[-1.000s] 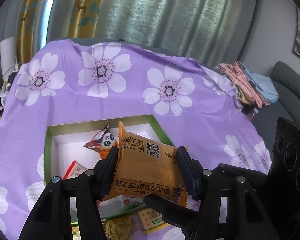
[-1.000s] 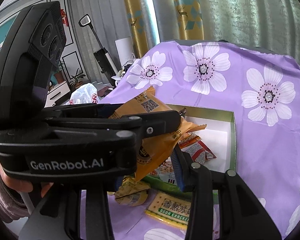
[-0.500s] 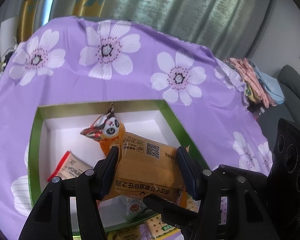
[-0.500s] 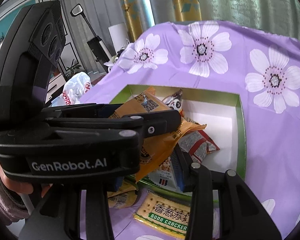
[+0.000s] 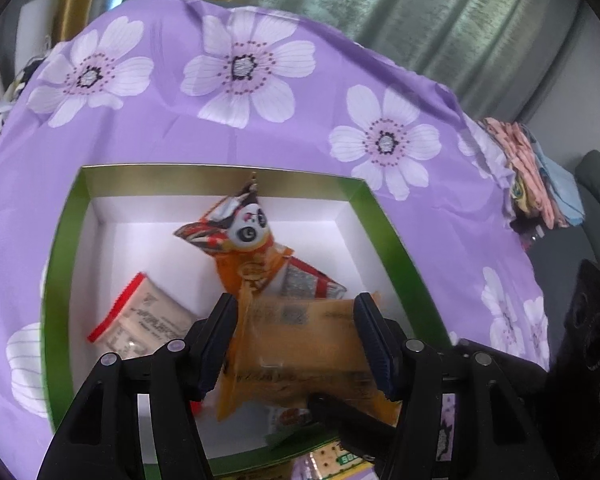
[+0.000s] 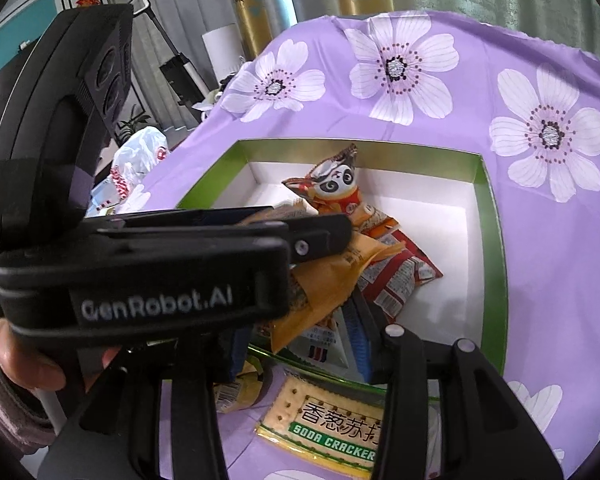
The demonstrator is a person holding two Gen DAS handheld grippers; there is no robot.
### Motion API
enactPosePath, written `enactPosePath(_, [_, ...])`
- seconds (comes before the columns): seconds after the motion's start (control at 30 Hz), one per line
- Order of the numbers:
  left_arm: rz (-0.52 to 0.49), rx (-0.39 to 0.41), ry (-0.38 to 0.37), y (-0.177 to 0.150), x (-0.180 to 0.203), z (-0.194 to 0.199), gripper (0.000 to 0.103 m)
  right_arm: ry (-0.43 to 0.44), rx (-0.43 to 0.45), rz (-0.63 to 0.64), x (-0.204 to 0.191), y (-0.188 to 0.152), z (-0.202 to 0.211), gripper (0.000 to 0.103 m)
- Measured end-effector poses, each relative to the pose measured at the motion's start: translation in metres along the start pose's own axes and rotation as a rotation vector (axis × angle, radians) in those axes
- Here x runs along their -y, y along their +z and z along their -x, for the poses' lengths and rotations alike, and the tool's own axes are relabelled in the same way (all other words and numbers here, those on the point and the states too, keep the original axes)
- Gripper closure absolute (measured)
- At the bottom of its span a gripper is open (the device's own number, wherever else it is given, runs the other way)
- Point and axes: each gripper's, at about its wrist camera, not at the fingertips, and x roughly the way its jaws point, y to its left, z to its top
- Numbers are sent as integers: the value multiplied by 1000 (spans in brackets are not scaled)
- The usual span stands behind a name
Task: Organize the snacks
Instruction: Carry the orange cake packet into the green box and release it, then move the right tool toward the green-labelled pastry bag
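My left gripper [image 5: 300, 340] is over the near part of the green-rimmed white box [image 5: 60, 248], with an orange snack packet [image 5: 300, 352] between its jaws; the packet looks blurred and sagging. In the box lie a panda-printed packet [image 5: 244, 236], a red-edged beige packet [image 5: 144, 320] and other packets. In the right wrist view the left gripper [image 6: 320, 236] crosses in front, the orange packet [image 6: 328, 280] hanging under it above the box [image 6: 492, 240]. My right gripper [image 6: 300, 344] is open and empty near the box's front edge.
The box sits on a purple flowered cloth [image 5: 240, 120]. A soda cracker pack [image 6: 332, 428] and a yellow packet [image 6: 236, 392] lie on the cloth in front of the box. Folded clothes [image 5: 532, 172] sit at the far right; a white plastic bag [image 6: 140, 152] lies beyond the left edge.
My left gripper moved forward and down over the box with the orange packet. The packet has slipped lower between the jaws and is blurred. The right gripper followed toward the box.
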Motion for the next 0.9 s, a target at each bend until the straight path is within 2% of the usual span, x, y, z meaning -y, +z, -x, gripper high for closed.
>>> enactPosePath(0.03, [3, 1, 4, 0, -1, 2, 28, -6, 7, 5, -1, -1, 2, 58])
enactPosePath(0.07, [6, 7, 14, 0, -2, 5, 24, -8, 13, 3, -1, -1, 4, 56])
enactPosePath(0.17, [0, 23, 33, -1, -2, 15, 22, -67, 31, 7, -4, -1, 12, 44])
enactPosePath(0.23, [-3, 28, 44, -2, -3, 21, 17, -111, 48, 20, -9, -1, 19, 31])
enactPosePath(0.3, [-13, 46, 51, -4, -2, 32, 10, -174, 66, 34, -14, -1, 28, 25])
enactPosePath(0.37, [-25, 66, 56, -6, 0, 42, 9, -222, 92, 53, -20, -2, 38, 22])
enactPosePath(0.43, [-24, 77, 52, -9, 1, 54, 9, -259, 111, 58, -24, -3, 48, 14])
enactPosePath(0.53, [-35, 96, 53, -12, 4, 68, 8, -314, 144, 69, -30, -6, 64, 13])
enactPosePath(0.6, [-43, 111, 63, -16, 6, 77, 1, -338, 155, 69, -34, -7, 72, 12])
enactPosePath(0.73, [-55, 138, 63, -22, 11, 97, 1, -356, 180, 67, -41, -13, 88, 4])
enactPosePath(0.9, [-69, 158, 67, -32, 16, 115, 1, -375, 205, 77, -51, -17, 105, 2])
